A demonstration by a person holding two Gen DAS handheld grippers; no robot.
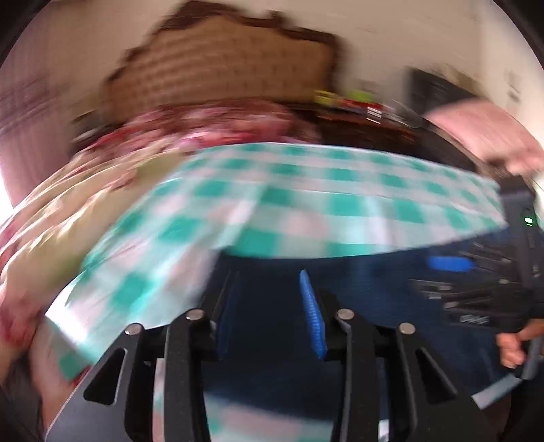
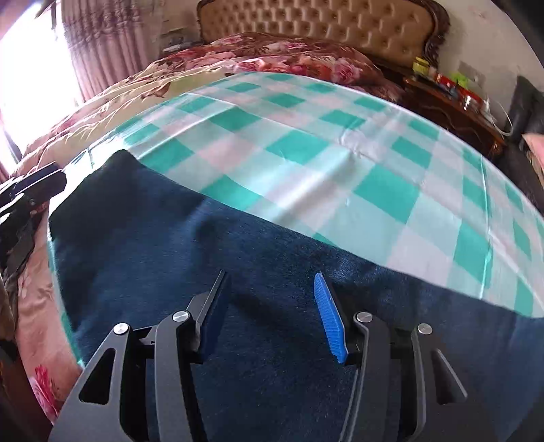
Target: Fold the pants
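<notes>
One pair of dark blue pants (image 2: 238,272). One green-and-white checked cloth (image 2: 340,153). One floral quilt (image 2: 112,102). One tufted headboard (image 2: 323,23). One wooden nightstand (image 2: 452,108). Two grippers: left gripper (image 1: 268,306), right gripper (image 2: 272,306). One hand (image 1: 513,346).

Left wrist view motion-blurred; right sharp, window (image 2: 30,68) glare upper left.

A home bedroom. A bed (image 2: 112,102) with floral bedding stands against a tufted headboard (image 2: 319,23). Pink curtains (image 2: 102,44) hang beside it, opposite a cluttered wooden nightstand (image 2: 452,112).
</notes>
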